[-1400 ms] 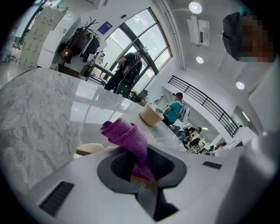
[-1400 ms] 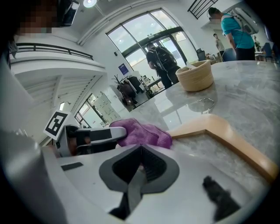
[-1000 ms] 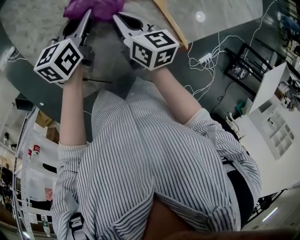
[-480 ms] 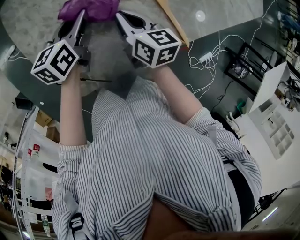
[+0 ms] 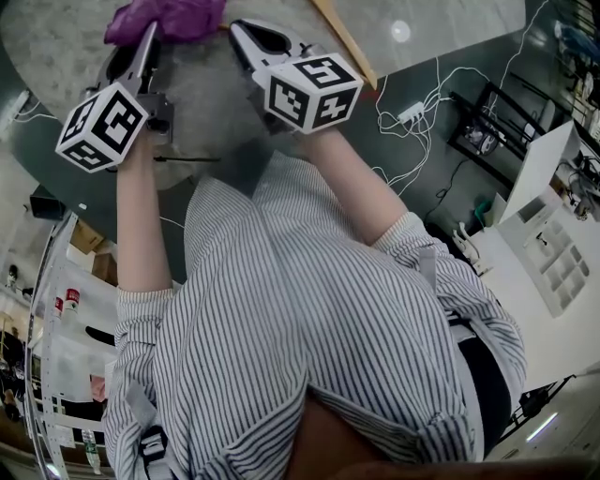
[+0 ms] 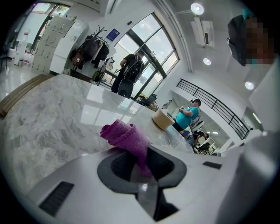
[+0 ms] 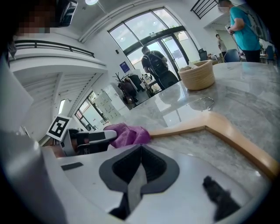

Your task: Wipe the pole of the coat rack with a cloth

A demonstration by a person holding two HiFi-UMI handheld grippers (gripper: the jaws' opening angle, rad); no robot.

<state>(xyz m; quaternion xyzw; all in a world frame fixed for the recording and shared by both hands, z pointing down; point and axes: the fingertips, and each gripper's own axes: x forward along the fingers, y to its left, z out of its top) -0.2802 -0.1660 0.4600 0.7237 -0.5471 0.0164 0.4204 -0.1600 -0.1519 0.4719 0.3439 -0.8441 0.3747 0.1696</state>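
Left gripper point(image 6: 140, 162): jaws pressed together on a purple cloth point(image 6: 126, 136). The cloth is pinched by one end; the remainder stands bunched above and ahead of the jaw tips. In the head view the same cloth point(image 5: 167, 17) spreads out past the tip of the left gripper point(image 5: 150, 39), over the marble table point(image 5: 56, 52).

Right gripper point(image 7: 140, 168): jaws pressed together, nothing between them. In the head view the right gripper point(image 5: 240, 34) is just beside the left one, both pointing away from the person, tips near each other but apart.

From the right gripper view, the cloth point(image 7: 129, 134) lies ahead and to the left of its jaws, with the left gripper point(image 7: 89, 138) further left, holding it. A hanger point(image 7: 210, 127) of pale wood lies flat on the table point(image 7: 249, 103), ahead and to the right of these jaws; one arm of it runs toward the cloth. Whether it touches the cloth cannot be told. A basket point(image 7: 197, 75) stands beyond the hanger, well apart from both grippers.

The pole of the coat rack cannot be picked out with certainty in any view.
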